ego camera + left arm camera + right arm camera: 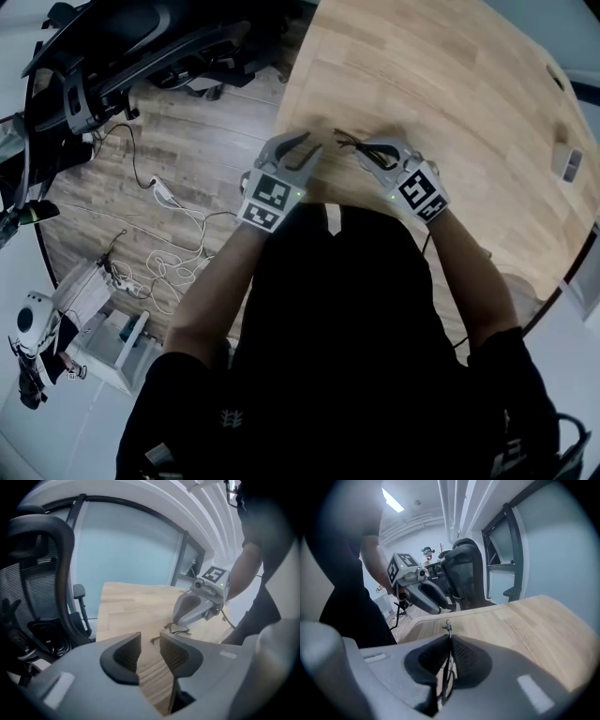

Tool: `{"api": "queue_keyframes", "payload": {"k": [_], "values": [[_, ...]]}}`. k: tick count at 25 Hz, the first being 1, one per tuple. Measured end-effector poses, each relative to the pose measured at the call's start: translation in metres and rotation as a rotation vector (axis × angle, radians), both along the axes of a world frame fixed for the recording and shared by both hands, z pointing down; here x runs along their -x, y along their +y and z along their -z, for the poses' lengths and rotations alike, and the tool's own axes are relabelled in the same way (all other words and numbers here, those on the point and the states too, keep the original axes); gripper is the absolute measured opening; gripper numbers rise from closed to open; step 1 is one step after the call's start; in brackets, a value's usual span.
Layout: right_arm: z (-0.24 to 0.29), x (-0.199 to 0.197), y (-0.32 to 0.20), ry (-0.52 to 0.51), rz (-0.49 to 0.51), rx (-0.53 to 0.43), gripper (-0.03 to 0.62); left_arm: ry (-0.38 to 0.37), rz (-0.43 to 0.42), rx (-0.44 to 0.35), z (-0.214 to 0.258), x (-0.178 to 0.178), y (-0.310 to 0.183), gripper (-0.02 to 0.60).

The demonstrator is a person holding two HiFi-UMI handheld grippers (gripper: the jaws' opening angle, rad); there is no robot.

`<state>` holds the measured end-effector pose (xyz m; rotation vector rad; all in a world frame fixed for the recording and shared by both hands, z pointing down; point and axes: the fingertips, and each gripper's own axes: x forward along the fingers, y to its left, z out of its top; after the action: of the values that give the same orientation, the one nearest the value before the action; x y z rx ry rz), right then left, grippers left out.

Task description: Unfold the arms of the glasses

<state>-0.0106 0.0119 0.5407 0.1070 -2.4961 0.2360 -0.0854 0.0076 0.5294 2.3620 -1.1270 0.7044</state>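
Note:
The dark thin-framed glasses sit low over the near edge of the wooden table. My right gripper is shut on them. In the right gripper view the thin frame stands upright, pinched between the black ribbed pads of that gripper. My left gripper hovers just left of the glasses, open, with only bare table showing between its jaws. The left gripper view shows the glasses under the right gripper, a short way beyond my left gripper.
A black office chair stands off the table's left edge, over a wooden floor with white cables. A small grey object lies at the table's far right. A glass wall rises behind the table.

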Motion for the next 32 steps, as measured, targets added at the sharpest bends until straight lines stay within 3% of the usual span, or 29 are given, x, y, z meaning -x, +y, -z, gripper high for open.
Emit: {"api": "queue_keyframes", "payload": {"k": [6,13,25,32], "values": [[0.017,-0.011,0.003,-0.040,0.004,-0.041,0.017,0.103,-0.143,0.049,-0.005,-0.049,0.006,0.170],[0.023,-0.014,0.002,-0.065,-0.023,-0.069,0.017,0.141,-0.225,0.066,0.000,-0.075,0.011,0.170],[0.027,-0.033,0.008,-0.017,-0.068,-0.104,0.021,0.107,-0.342,0.019,0.023,-0.102,0.017,0.170],[0.030,-0.052,0.027,-0.013,-0.058,-0.101,0.065,0.127,-0.370,-0.001,0.031,-0.111,0.024,0.170]]}}
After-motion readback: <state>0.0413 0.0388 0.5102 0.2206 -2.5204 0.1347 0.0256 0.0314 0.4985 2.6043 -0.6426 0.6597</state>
